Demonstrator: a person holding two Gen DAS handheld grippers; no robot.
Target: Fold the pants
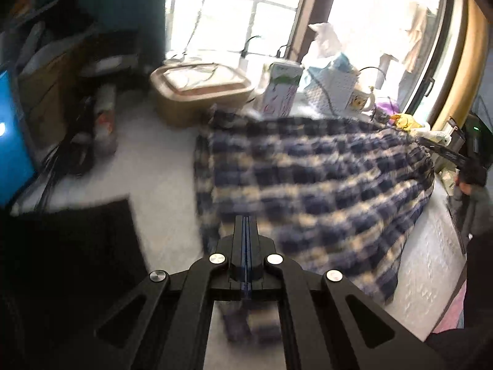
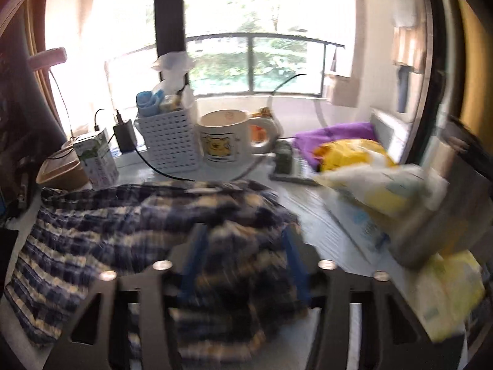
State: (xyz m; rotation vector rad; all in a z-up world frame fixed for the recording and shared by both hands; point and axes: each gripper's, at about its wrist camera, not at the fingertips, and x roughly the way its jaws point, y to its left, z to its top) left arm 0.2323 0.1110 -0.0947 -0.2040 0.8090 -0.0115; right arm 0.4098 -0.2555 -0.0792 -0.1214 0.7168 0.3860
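HANDLING: plaid pants (image 1: 308, 178) look light, limp, slack; best taken at hem or waistband edges | PLACE: spread mid-table (image 1: 166, 185) | JAWS: left gripper (image 1: 245, 225) together, pinching cloth; right gripper (image 2: 243, 237) apart, cloth bunched between, grip unclear | OBSTACLES: mug (image 2: 225, 138), white basket (image 2: 169, 141), carton (image 2: 97, 160) along far edge; yellow packets (image 2: 369, 178) at right edge

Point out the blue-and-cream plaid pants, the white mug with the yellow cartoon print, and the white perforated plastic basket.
Blue-and-cream plaid pants (image 1: 323, 185): left wrist view, middle of the spread fabric.
White mug with the yellow cartoon print (image 2: 220, 141): right wrist view, front wall.
White perforated plastic basket (image 2: 169, 141): right wrist view, front wall.
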